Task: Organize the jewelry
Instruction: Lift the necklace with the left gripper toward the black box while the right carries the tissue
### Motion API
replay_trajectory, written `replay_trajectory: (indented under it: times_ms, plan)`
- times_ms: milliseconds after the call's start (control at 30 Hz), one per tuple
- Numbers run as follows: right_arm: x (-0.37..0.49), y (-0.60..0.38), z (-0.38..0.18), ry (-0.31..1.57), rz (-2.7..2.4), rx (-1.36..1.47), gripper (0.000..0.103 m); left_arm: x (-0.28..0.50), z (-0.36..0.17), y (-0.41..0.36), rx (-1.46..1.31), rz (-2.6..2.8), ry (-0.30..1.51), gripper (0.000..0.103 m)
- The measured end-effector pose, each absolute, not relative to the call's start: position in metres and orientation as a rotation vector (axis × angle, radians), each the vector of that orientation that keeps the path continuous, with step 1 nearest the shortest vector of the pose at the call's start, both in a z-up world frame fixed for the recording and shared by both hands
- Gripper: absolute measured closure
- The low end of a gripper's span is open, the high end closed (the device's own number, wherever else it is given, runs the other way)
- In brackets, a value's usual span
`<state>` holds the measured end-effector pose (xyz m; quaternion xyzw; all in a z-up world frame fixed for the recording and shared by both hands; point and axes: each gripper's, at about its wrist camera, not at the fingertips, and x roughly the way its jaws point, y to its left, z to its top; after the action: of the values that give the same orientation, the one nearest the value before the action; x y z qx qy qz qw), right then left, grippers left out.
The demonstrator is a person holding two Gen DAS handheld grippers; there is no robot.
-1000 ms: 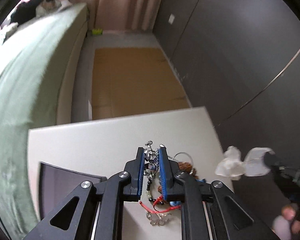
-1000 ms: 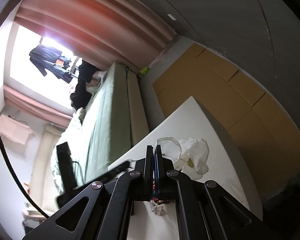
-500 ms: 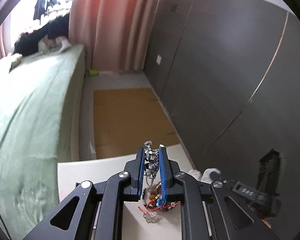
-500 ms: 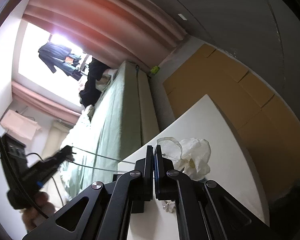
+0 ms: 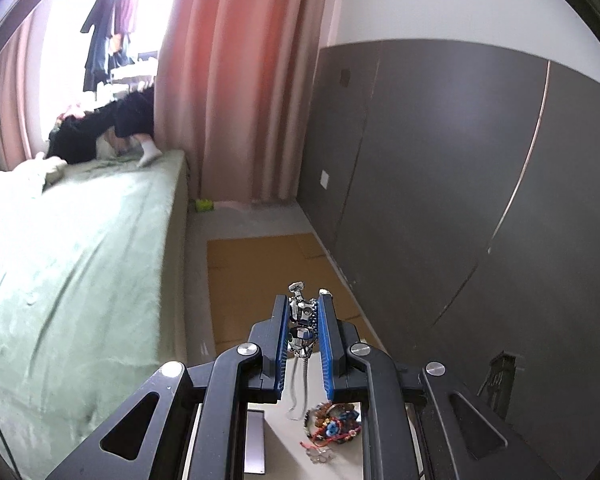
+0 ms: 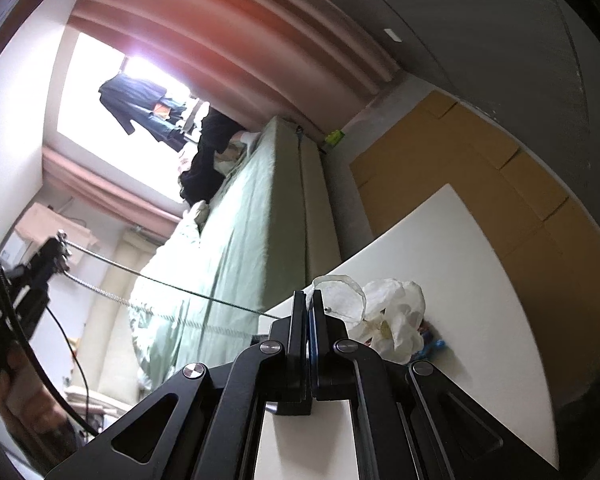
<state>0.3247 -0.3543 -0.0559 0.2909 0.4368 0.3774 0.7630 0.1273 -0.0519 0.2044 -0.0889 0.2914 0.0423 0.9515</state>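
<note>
My left gripper (image 5: 304, 305) is shut on a silver beaded necklace (image 5: 301, 320); its chain hangs below the blue pads. In the right wrist view the left gripper (image 6: 56, 252) is high at the far left. The chain (image 6: 172, 286) runs taut in two strands from it down to behind my right gripper (image 6: 310, 294). My right gripper is shut on the rim of a white gauzy pouch (image 6: 392, 312) just above the white table (image 6: 460, 264). A heap of beaded bracelets (image 5: 332, 426) lies on the table far below the left gripper.
A dark flat tray (image 5: 254, 440) lies left of the bracelets. A bed with a green sheet (image 5: 72, 264) runs along the left, and a dark grey wall (image 5: 440, 200) along the right. Brown cardboard (image 5: 260, 280) covers the floor beyond the table.
My left gripper has risen well above the table with the necklace, drawing the chain out taut. The right gripper with the pouch has shifted only a little.
</note>
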Motion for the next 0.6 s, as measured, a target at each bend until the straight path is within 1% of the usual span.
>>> replay_trajectory:
  times_ms: [100,233,600]
  plan:
    - [0.32,-0.351,-0.052,0.942,0.836,0.626,0.1,0.122,0.217,-0.045,-0.167,0.103,0.57,0.089]
    - [0.318,-0.344,-0.05,0.942,0.855,0.624,0.1,0.117,0.22,-0.034,-0.164,0.123,0.557,0.089]
    - [0.312,-0.326,-0.051,0.965,0.861,0.555,0.101,0.119,0.19,0.002,-0.206,0.162,0.582,0.089]
